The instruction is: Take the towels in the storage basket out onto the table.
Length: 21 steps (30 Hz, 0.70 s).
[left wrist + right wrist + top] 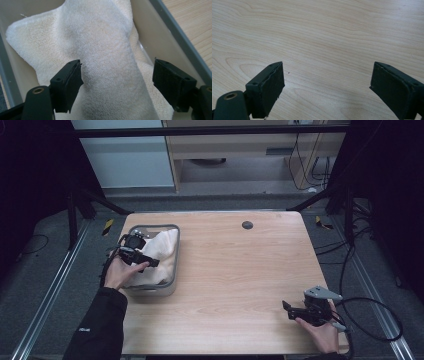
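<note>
A cream towel [159,251] lies bunched inside a grey-rimmed bin [176,254] at the table's left side. My left gripper [151,262] is open over the bin, held low above the towel. In the left gripper view a raised fold of the towel [110,65] runs between the two open jaws, and the left pad [73,81] is at the fold's edge. My right gripper [287,309] rests near the table's front right corner, open, with bare wood between its pads [272,87].
The wooden table [240,270] has a small dark round cap [247,225] near its back edge. Cables [370,315] trail off the right side onto the floor. Black frame bars stand at both back corners.
</note>
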Each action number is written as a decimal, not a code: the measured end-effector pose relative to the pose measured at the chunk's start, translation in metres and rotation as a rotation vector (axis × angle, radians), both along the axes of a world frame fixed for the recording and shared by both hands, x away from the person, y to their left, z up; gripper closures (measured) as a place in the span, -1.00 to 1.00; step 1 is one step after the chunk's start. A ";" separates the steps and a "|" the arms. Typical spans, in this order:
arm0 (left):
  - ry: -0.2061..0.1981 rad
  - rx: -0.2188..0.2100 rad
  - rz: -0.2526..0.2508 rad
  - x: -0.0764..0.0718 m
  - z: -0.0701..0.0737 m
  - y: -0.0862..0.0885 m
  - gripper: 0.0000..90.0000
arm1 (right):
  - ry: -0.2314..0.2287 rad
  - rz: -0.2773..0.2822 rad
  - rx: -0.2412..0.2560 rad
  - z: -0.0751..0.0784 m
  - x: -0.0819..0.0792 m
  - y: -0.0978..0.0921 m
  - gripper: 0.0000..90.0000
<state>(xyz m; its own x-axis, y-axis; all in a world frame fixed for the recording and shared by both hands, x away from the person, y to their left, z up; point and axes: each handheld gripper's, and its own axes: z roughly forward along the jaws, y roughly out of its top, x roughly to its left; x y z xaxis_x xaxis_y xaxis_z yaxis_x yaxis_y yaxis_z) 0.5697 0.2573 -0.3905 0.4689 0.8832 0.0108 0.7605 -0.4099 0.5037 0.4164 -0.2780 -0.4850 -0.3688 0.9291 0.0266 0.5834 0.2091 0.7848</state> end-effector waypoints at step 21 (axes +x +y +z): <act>0.079 0.038 0.047 0.006 -0.015 0.007 0.14 | 0.014 0.020 -0.004 -0.001 0.001 0.001 -0.76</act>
<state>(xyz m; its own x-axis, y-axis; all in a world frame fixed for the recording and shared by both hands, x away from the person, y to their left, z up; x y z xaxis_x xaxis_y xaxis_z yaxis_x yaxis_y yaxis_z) 0.5762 0.2647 -0.4058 0.4278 0.9038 0.0095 0.8162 -0.3908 0.4256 0.4173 -0.2767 -0.4861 -0.3868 0.9217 0.0283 0.5898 0.2237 0.7760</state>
